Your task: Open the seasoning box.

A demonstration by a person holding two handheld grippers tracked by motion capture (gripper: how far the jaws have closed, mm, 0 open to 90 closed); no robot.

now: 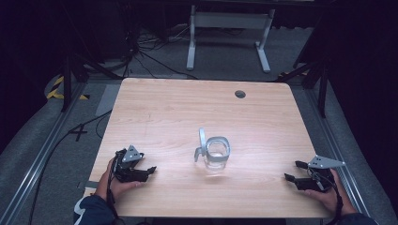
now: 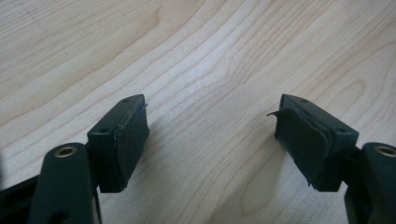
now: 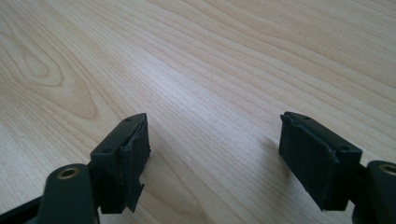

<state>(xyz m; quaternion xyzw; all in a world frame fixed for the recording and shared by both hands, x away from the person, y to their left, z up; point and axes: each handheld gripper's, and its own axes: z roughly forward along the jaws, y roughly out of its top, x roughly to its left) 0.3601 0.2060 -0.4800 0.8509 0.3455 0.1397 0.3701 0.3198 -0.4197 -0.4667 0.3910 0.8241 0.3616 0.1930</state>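
While gripper views show bare table (image 2: 210, 56), high view adds jug (image 1: 217, 154) (clear).

A white metal stand (image 1: 230, 33) and black cables (image 1: 155, 58) sit on grey floor (image 1: 42, 140) beyond the table.

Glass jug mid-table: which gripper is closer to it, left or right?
Left. The left gripper sits off the glass jug toward the table's near-left, jaws open on bare wood. The right gripper rests farther off, near the right edge, also open and empty.
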